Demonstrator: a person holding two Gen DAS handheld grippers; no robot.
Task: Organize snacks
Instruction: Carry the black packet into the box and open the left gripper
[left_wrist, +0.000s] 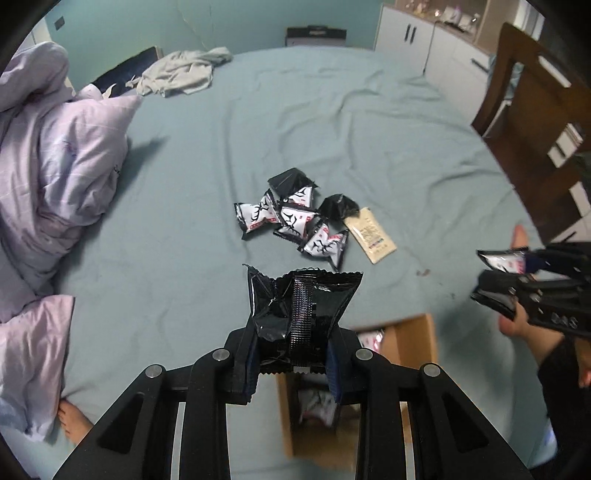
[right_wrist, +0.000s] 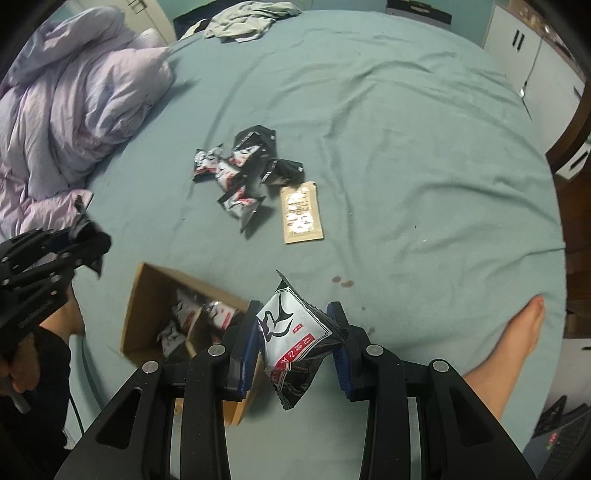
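carrying snacks to the open brown cardboard box on the teal bedsheet: left gripper clamped on a crinkled black foil packet, right gripper pinching a black-and-white packet, next lowering and releasing both inside.

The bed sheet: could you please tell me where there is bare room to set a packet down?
The sheet is bare right of the tan sachet, out to the foot, and beyond the packet pile toward the grey cloth. It is crowded at the pile, around the box, and along the duvet.
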